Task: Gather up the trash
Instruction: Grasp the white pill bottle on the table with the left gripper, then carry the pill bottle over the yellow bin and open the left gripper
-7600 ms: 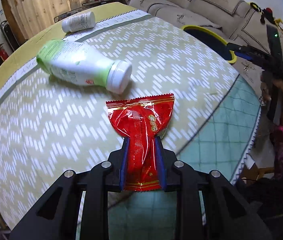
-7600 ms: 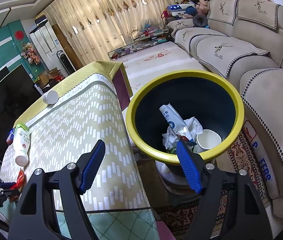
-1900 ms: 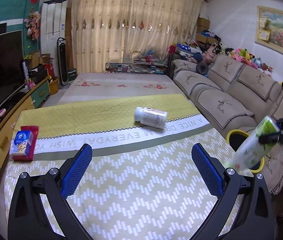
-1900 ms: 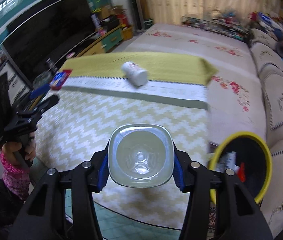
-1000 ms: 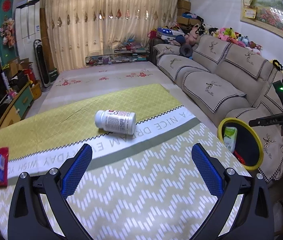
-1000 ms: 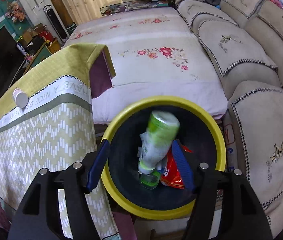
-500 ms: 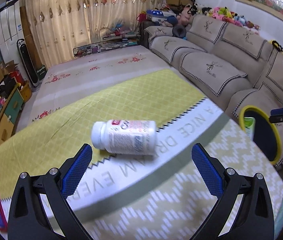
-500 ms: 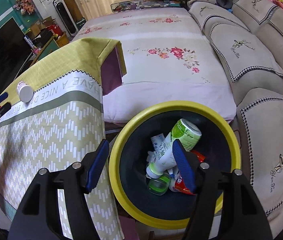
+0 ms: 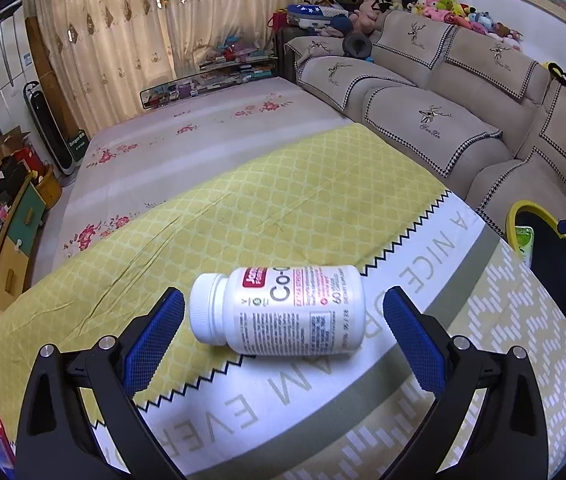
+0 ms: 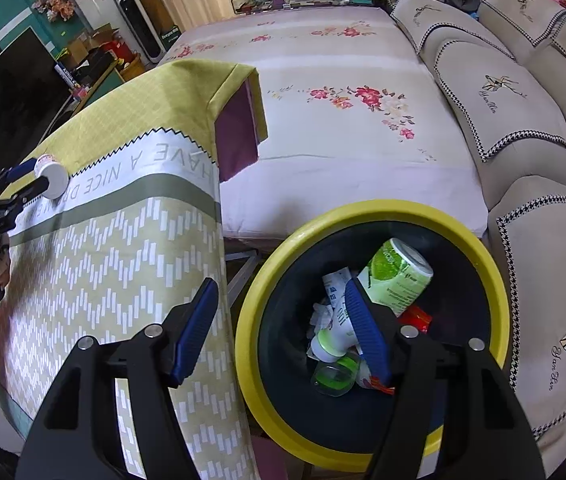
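Trash bin beside bench: green bottle, wrappers already inside. Pill bottle lies near bench's far edge, uncollected, between left gripper fingers, apart, not touching. Right gripper fingers apart, empty, over bin.

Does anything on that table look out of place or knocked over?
Yes: a white pill bottle lies on its side on the tablecloth, cap on, between the open fingers of the left hand-held gripper. Nothing looks spilled.
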### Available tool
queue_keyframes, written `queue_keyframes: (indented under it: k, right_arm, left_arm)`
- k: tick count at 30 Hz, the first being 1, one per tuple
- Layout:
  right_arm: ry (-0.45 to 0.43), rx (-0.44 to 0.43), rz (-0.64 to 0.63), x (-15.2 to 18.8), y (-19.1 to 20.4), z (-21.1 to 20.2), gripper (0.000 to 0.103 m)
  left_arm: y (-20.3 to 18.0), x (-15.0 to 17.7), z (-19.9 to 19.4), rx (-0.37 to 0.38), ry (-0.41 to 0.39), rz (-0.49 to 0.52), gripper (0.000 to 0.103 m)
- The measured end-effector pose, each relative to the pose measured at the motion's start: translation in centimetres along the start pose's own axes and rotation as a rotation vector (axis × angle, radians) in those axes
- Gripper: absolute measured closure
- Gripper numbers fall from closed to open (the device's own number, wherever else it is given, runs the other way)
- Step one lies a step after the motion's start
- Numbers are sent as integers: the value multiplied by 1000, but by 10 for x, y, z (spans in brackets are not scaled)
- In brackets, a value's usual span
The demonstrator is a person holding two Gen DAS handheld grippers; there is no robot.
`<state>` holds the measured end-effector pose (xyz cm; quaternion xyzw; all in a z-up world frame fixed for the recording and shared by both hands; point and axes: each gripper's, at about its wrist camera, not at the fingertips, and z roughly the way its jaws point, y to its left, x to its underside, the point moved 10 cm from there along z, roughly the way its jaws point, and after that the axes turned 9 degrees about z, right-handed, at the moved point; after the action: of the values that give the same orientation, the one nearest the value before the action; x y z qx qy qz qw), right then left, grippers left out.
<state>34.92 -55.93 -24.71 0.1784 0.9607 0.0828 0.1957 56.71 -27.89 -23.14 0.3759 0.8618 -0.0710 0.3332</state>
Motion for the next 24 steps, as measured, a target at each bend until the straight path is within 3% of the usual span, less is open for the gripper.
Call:
queue_keyframes:
  k: [3, 5, 12, 18, 24]
  right_arm:
    - [0, 0, 0, 3, 1, -1, 40]
    - [-2, 1, 4, 5, 0, -3, 40]
    - [-46, -9, 23, 24, -8, -27, 40]
    - [-134, -18, 41, 60, -19, -70, 40]
    - [-221, 22, 102, 108, -56, -111, 38]
  left_arm:
    - [1, -2, 5, -4, 3, 10, 7]
    - [2, -2, 10, -3, 16, 12, 19]
    - [-12, -3, -8, -4, 2, 25, 20]
    - [-79, -13, -66, 44, -50, 76, 20]
    - [-183, -29, -101, 157, -58, 176, 20]
